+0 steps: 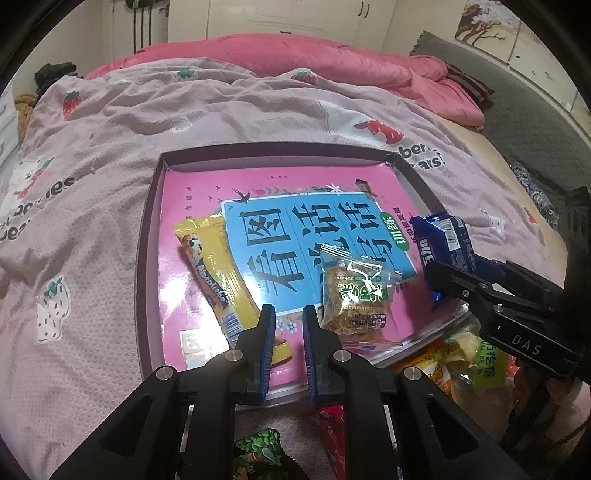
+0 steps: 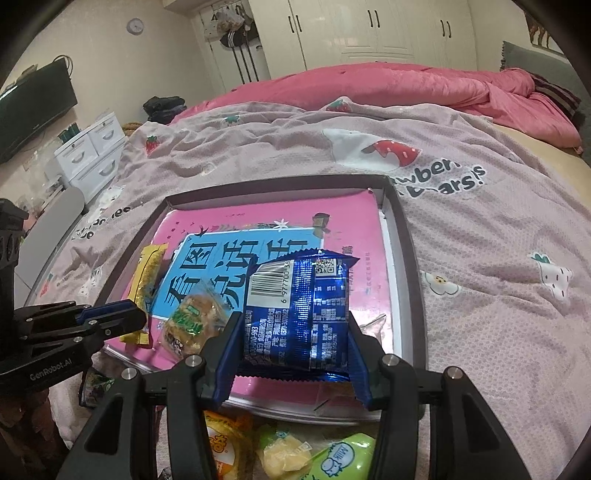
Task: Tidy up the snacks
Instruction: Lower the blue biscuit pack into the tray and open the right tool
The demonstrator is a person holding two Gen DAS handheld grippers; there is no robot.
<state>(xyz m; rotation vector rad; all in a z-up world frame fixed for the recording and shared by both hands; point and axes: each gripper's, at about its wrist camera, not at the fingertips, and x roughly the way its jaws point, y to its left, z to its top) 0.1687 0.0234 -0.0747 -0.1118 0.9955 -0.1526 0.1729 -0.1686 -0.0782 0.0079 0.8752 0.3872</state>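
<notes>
Right gripper (image 2: pixel 293 354) holds the blue packet (image 2: pixel 299 314) across its width, one finger on each side edge, barcode end pointing away, the packet hanging over the near right part of the tray (image 2: pixel 404 236). The foil looks light, crinkly and slick; judged fragile inside if it holds biscuits, so a hold on the flat sides near the middle, as now, seems safer than pinching the crimped ends, which would likely slip or fold. Left gripper (image 1: pixel 289 332) has its fingers narrowly parted with nothing between them, tips over the near edge of the tray, close to the tail of the yellow bar (image 1: pixel 214 273). Loose snacks not yet sorted lie on the bedspread just nearer than the tray: an orange pack (image 2: pixel 225 443), a pale yellow sweet (image 2: pixel 284 454), a green milk pack (image 2: pixel 340 461), a red wrapper (image 1: pixel 334 432) and a dark green pack (image 1: pixel 264 454). Inside the tray, a pink book (image 2: pixel 354 221) covers the floor; on it lie the yellow bar along the left side and a clear-wrapped cake (image 1: pixel 351 295) near the middle front. Those two crowd the near left of the tray; the right side and far half are free for setting down. Beyond the tray, rumpled pink bedspread (image 1: pixel 147 129), then a red quilt (image 1: pixel 314 59) and wardrobes (image 2: pixel 369 29).
</notes>
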